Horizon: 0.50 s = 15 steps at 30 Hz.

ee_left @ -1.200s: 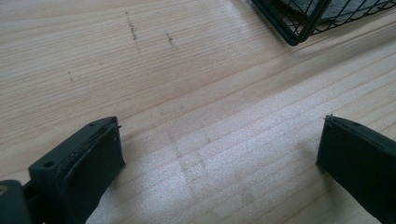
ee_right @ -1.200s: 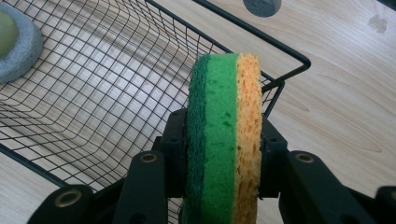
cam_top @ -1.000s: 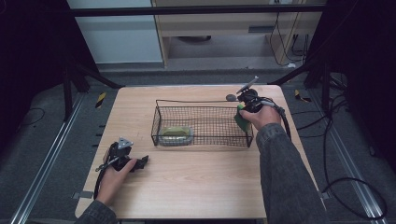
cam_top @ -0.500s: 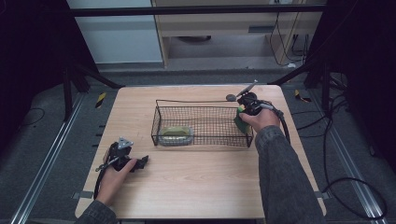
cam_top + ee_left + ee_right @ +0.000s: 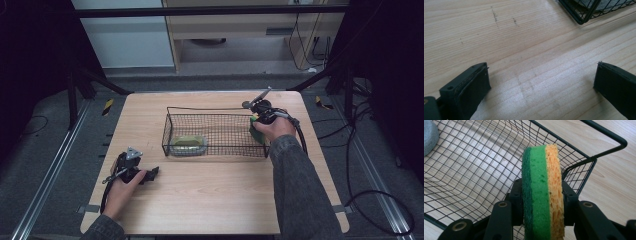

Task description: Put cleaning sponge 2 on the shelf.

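Wooden table (image 5: 210,200) — wire basket (image 5: 215,131) on it

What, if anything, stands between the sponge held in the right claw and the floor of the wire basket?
Nothing visible: the right claw holds the sponge on edge over the wire basket, whose mesh floor below it is bare.

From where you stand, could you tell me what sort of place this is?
Probably a lab recording station: a bare wooden table on a floor with metal rails, loose cables trailing beside it, and dark frame struts around.
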Tool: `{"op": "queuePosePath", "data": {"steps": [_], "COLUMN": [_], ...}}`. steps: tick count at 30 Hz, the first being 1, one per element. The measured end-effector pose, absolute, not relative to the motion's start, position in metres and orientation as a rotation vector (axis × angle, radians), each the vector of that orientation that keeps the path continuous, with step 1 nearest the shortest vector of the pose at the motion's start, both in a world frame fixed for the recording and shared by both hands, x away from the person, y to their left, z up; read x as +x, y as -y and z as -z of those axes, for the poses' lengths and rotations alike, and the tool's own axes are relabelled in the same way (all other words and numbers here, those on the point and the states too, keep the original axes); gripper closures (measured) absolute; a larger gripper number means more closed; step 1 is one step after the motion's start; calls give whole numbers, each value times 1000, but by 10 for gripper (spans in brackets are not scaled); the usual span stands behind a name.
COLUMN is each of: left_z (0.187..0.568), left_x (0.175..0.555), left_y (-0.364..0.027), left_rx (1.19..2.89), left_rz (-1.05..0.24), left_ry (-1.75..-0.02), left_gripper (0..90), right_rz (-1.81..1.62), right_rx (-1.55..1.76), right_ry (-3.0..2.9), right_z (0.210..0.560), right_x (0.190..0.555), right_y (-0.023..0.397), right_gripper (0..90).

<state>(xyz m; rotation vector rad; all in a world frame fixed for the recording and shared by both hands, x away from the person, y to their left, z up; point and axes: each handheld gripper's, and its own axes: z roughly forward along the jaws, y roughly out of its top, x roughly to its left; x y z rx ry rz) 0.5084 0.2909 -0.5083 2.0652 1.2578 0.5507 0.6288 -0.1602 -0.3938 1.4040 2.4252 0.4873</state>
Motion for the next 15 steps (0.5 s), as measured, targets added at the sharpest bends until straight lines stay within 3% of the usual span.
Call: {"op": "queuePosePath", "data": {"steps": [15], "left_z": [508], "left_x": [509], "left_y": [-291], "left_rx": [2068], "left_rz": [-550], "left_ry": [-1254], "left_gripper": [0], "right_rz": [-461], "right_rx": [1408], "right_ry": [-2433], "right_z": [399], "right_x": [632], "right_y": [156], "right_gripper": [635]}}
